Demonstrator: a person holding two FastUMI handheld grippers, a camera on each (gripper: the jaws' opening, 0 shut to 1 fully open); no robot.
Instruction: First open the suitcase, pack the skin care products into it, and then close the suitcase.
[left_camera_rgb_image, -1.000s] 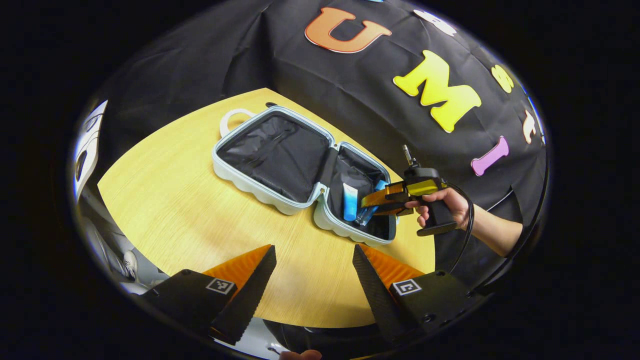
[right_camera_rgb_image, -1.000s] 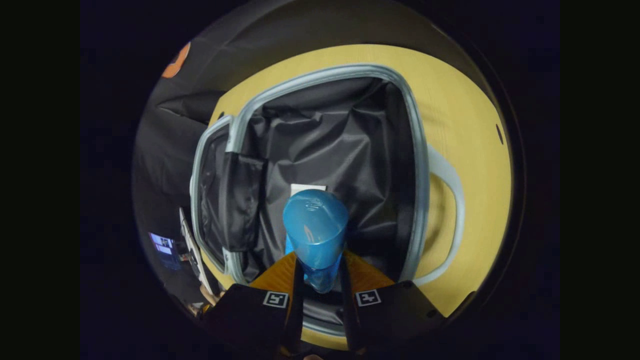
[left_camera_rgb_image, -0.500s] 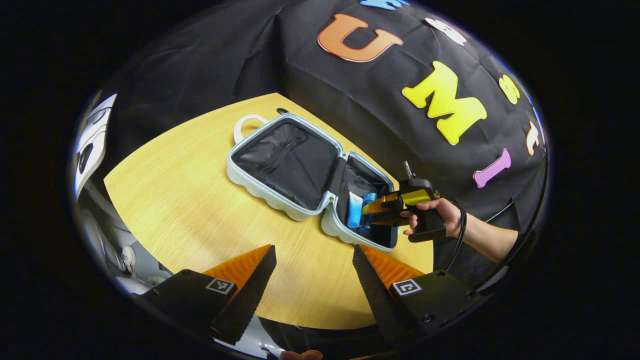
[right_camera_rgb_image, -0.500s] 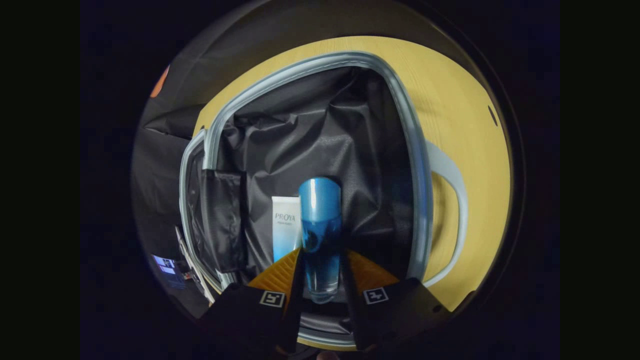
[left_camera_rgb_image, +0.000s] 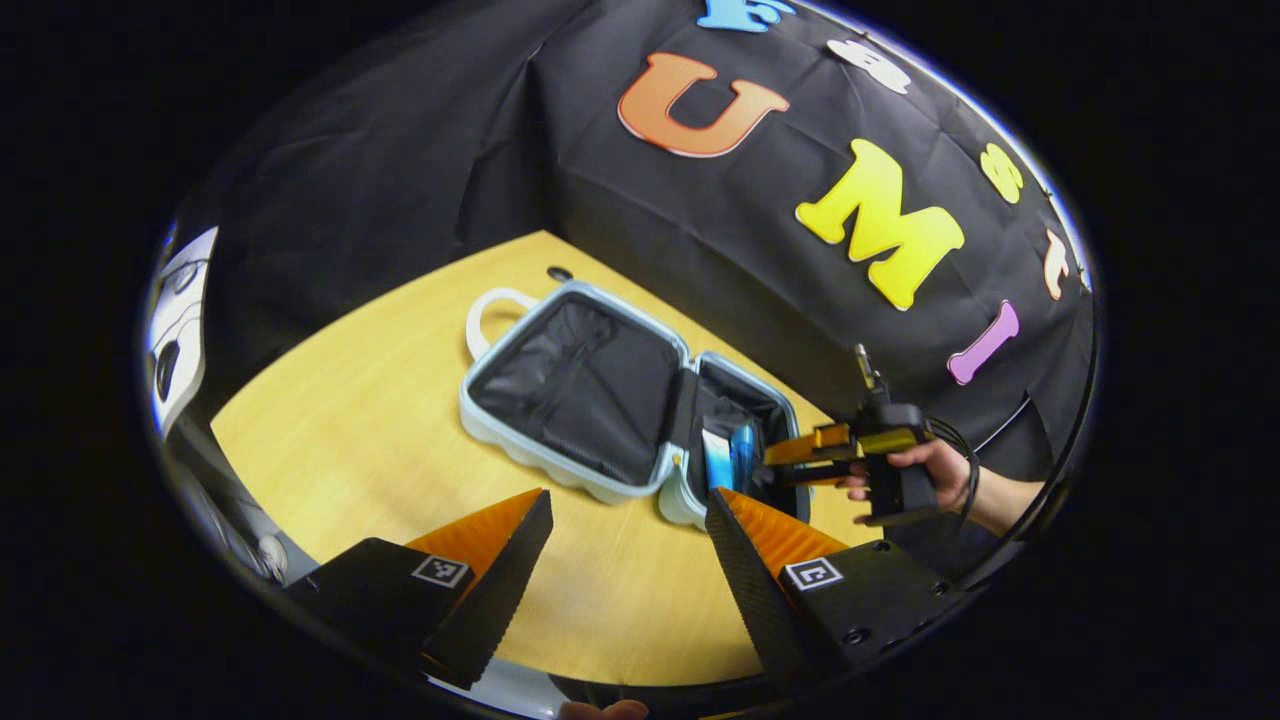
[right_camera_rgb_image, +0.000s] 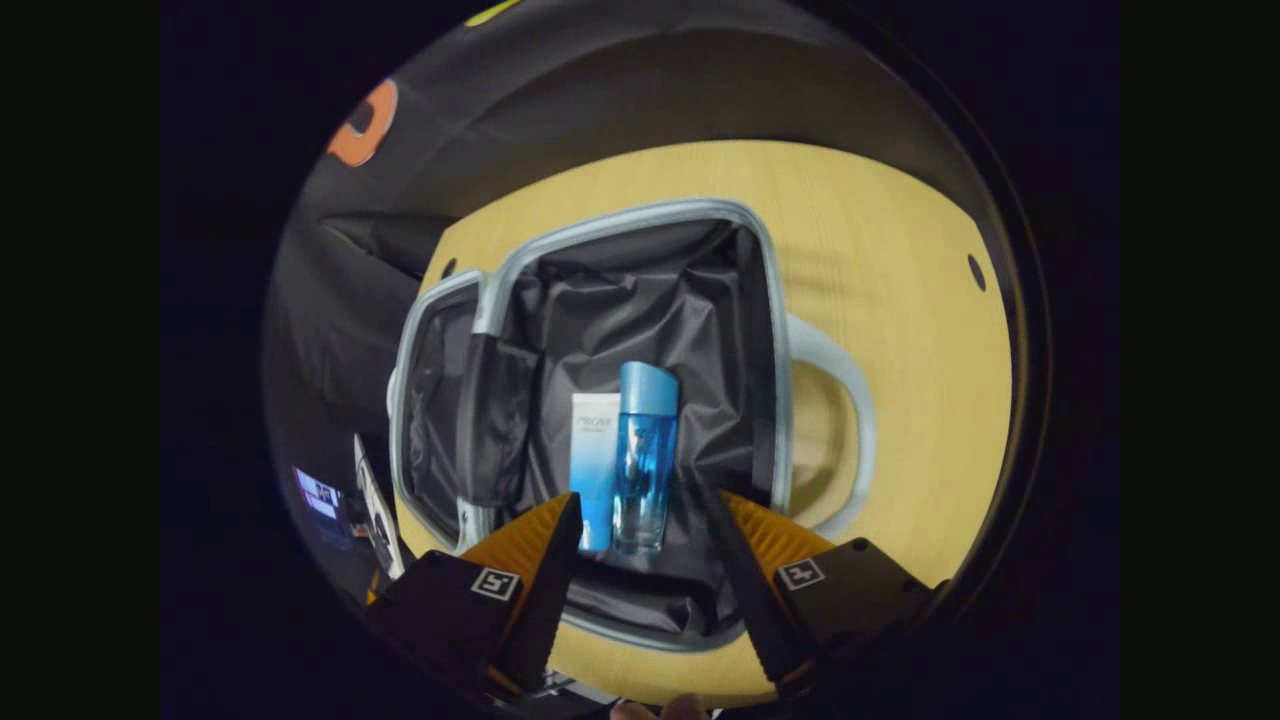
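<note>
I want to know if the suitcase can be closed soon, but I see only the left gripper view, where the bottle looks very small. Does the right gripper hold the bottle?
Observer: No. In the right gripper view the right gripper has its fingers apart, and neither touches the bottle, which lies flat on the lining of the suitcase.
Operator: How does it lie next to the tube?
Observer: Side by side, lengthwise. The tube is on the bottle's left in that view, and the bottle's cap points away from the gripper. I cannot tell whether they touch.
</note>
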